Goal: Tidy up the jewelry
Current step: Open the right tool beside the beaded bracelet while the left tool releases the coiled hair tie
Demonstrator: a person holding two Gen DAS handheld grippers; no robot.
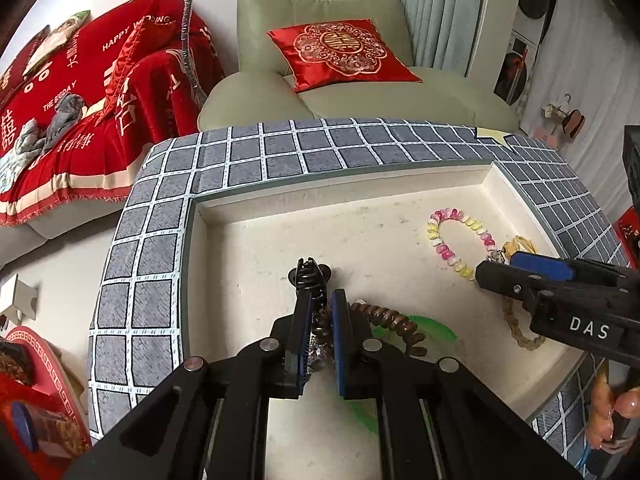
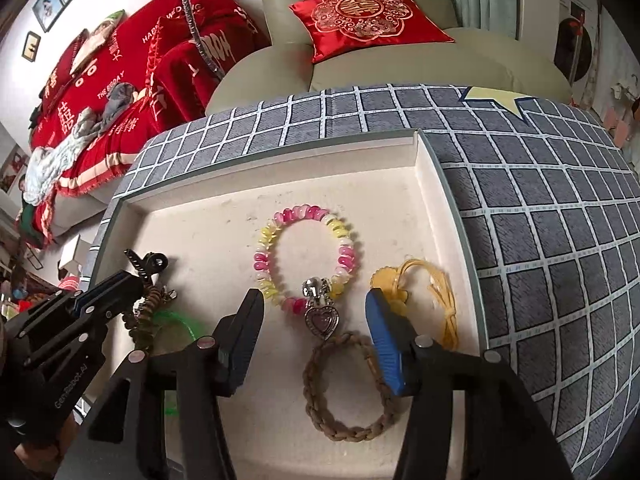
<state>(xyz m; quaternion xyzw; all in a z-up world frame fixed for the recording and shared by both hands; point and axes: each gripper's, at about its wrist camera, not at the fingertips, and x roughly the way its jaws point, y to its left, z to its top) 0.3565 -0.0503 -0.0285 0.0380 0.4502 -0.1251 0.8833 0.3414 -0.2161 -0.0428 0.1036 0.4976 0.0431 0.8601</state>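
A white tray [image 1: 340, 184] [image 2: 280, 160] holds the jewelry. My left gripper [image 1: 322, 296] [image 2: 128, 284] is at its left side, shut on a black toothed hair clip [image 1: 310, 274] [image 2: 150, 262]. A brown spiral hair tie [image 1: 394, 320] [image 2: 146, 314] lies tangled by its fingers, and whether it is gripped too is unclear. My right gripper [image 2: 316, 296] [image 1: 500, 266] stands open over the tray's right side. The heart charm [image 2: 322, 322] of a pink, yellow and white bead bracelet [image 2: 304, 213] [image 1: 452, 214] lies between its fingers, untouched.
A braided brown bracelet [image 2: 348, 436] [image 1: 520, 336] and a yellow cord piece [image 2: 436, 288] [image 1: 522, 242] lie by the right gripper. A green ring [image 2: 182, 320] [image 1: 438, 326] lies near the left. The tray sits on a grey checked cloth [image 2: 540, 220]. A green armchair [image 1: 320, 0] stands behind.
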